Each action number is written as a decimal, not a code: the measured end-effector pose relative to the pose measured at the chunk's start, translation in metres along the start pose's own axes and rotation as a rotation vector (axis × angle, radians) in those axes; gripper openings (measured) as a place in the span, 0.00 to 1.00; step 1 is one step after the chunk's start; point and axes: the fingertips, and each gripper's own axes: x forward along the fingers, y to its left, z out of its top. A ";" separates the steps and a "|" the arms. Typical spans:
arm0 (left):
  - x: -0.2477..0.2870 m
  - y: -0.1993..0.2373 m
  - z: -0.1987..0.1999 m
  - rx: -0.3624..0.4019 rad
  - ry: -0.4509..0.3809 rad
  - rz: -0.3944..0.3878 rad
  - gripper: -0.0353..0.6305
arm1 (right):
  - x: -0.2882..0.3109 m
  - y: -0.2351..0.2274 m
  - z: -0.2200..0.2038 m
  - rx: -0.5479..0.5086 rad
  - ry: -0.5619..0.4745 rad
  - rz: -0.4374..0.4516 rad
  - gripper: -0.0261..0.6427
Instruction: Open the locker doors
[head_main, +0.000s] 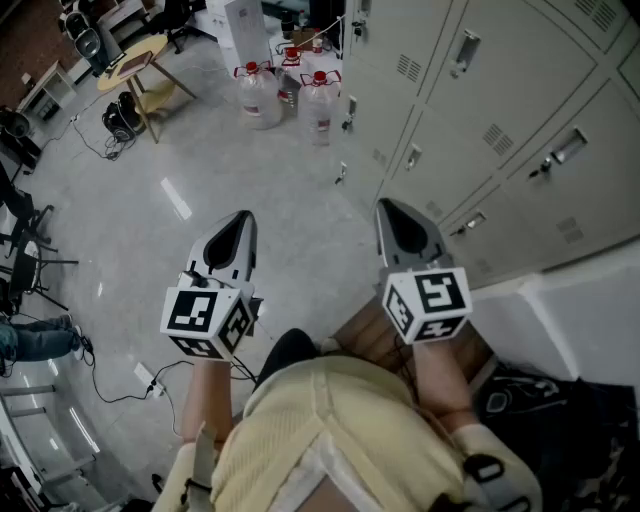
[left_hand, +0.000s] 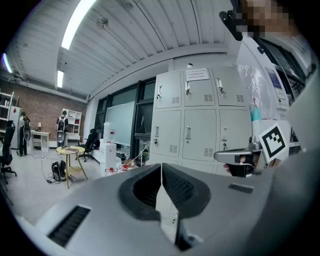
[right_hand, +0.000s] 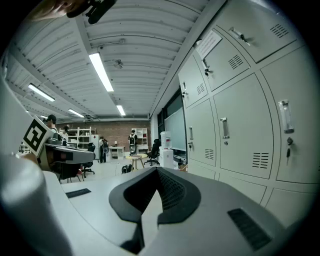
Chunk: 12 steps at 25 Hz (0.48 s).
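Note:
A bank of pale grey lockers (head_main: 500, 120) fills the upper right of the head view, all doors closed, each with a small metal handle (head_main: 466, 48). My left gripper (head_main: 240, 222) and right gripper (head_main: 392, 208) are held side by side above the floor, short of the lockers, touching nothing. Both are shut with nothing between the pads. In the left gripper view the jaws (left_hand: 161, 167) point at the locker doors (left_hand: 187, 115) from a distance. In the right gripper view the jaws (right_hand: 159, 175) run alongside the locker doors (right_hand: 235, 115) on the right.
Three large water jugs (head_main: 258, 95) stand on the floor by the lockers' far end. A round wooden table (head_main: 135, 55) sits at the far left, with cables (head_main: 110, 395) trailing on the floor. A white ledge (head_main: 580, 300) and a black bag (head_main: 530, 400) lie at the right.

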 end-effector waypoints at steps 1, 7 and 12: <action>0.003 0.001 -0.002 -0.001 0.005 -0.004 0.07 | 0.003 -0.002 -0.002 0.010 0.003 -0.002 0.04; 0.019 0.016 -0.018 -0.030 0.026 -0.025 0.07 | 0.018 -0.004 -0.025 0.049 0.053 -0.018 0.04; 0.049 0.036 -0.032 -0.032 0.011 -0.081 0.07 | 0.038 -0.007 -0.049 0.046 0.071 -0.059 0.04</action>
